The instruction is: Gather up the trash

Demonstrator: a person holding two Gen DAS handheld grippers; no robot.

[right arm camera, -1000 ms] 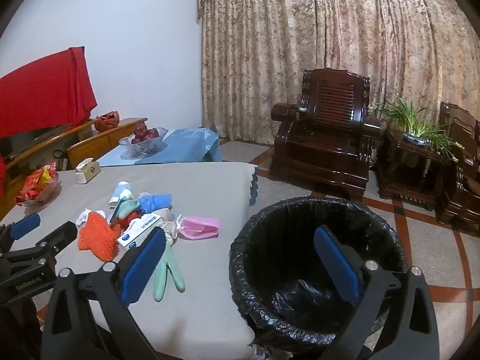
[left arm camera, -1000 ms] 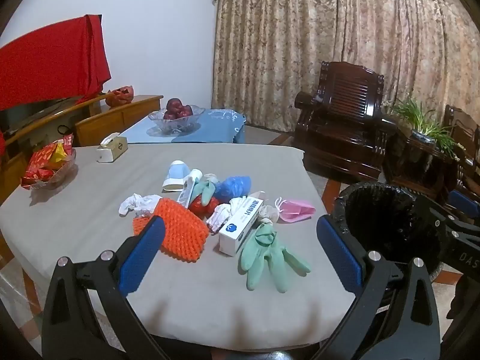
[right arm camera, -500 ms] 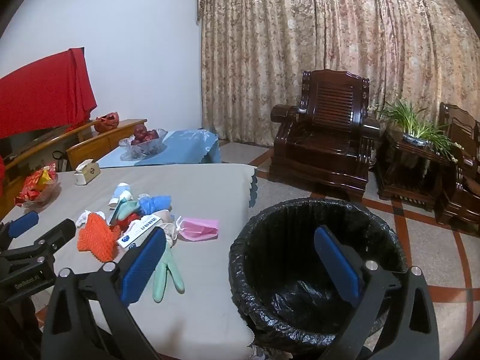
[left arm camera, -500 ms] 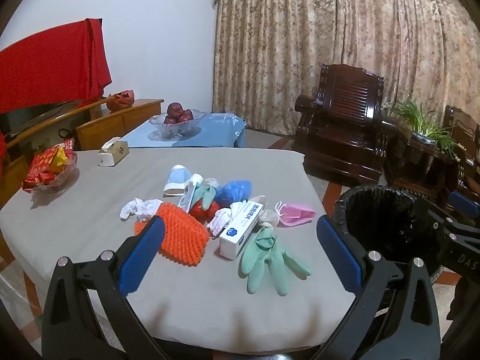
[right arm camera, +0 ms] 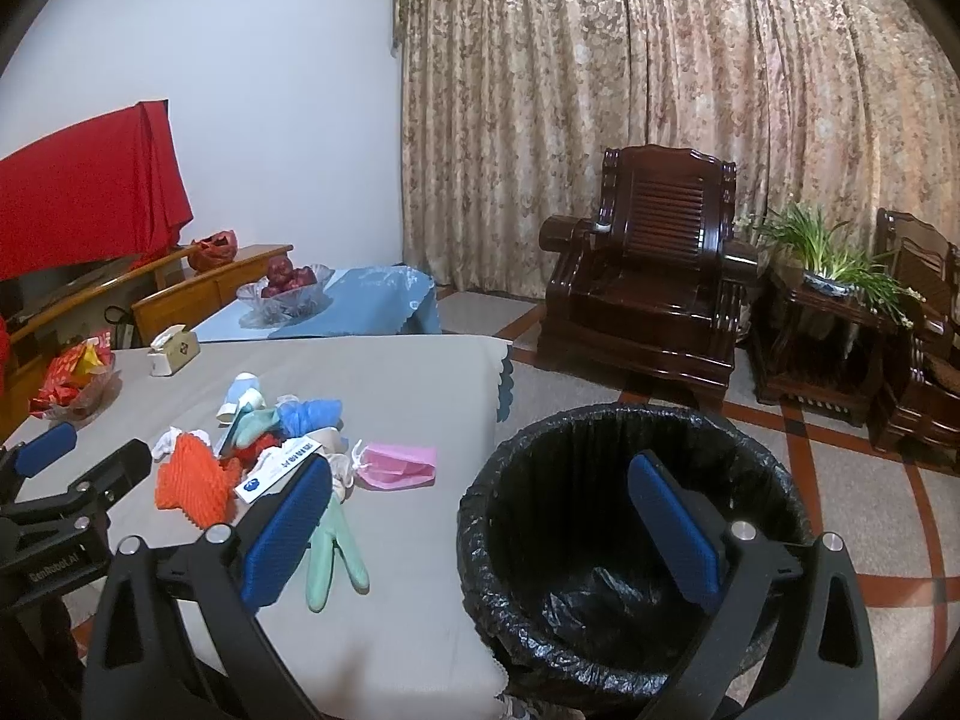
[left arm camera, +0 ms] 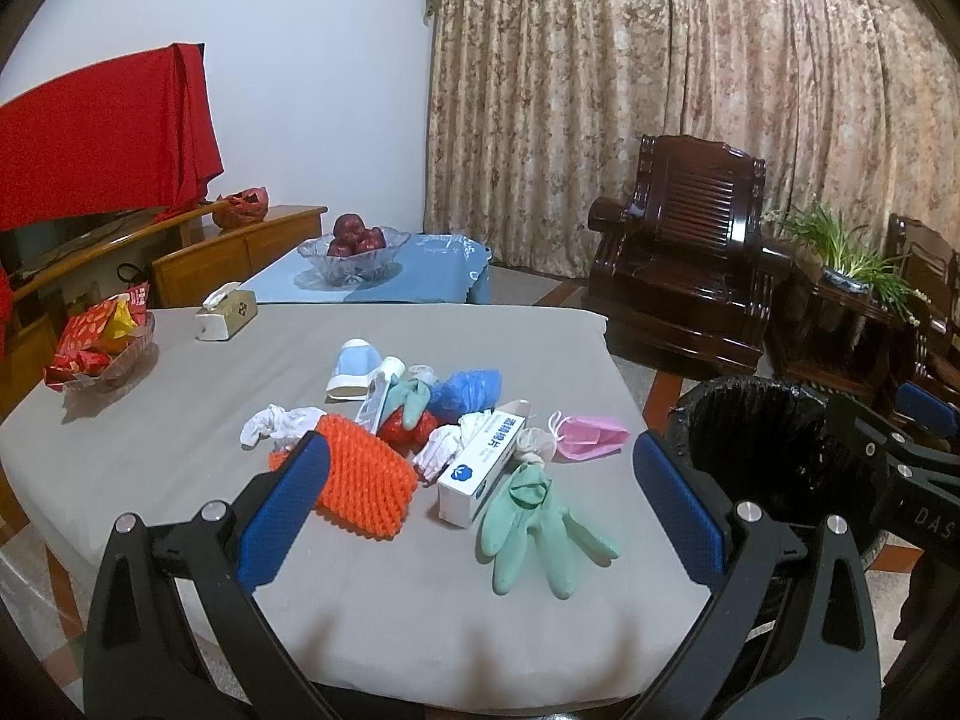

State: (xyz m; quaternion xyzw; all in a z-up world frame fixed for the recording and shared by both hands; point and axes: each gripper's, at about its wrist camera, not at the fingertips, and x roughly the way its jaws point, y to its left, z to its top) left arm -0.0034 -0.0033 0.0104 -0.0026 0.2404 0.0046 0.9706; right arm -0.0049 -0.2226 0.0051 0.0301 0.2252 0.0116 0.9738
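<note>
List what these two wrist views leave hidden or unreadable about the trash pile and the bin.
- Red item in the pile, left view: buried under green glove; identity unclear.
- White box print: too small to read.
- Orange foam net near corner, left view: covered by the left hand-held gripper finger.
- Trash bin bottom, right view: only crumpled black liner shows; partly blocked by the right hand-held gripper.

A grey bench (left arm camera: 180, 438) carries an orange mesh sleeve (left arm camera: 366, 480), mint-green gloves (left arm camera: 534, 516), a pink mask (left arm camera: 591, 435), a blue cap (left arm camera: 468, 387) and a white box (left arm camera: 480, 468). The bin liner (right arm camera: 630, 516) is black, the curtains (right arm camera: 660, 60) beige and floral. Fingers (left arm camera: 282, 510) have blue pads.
</note>
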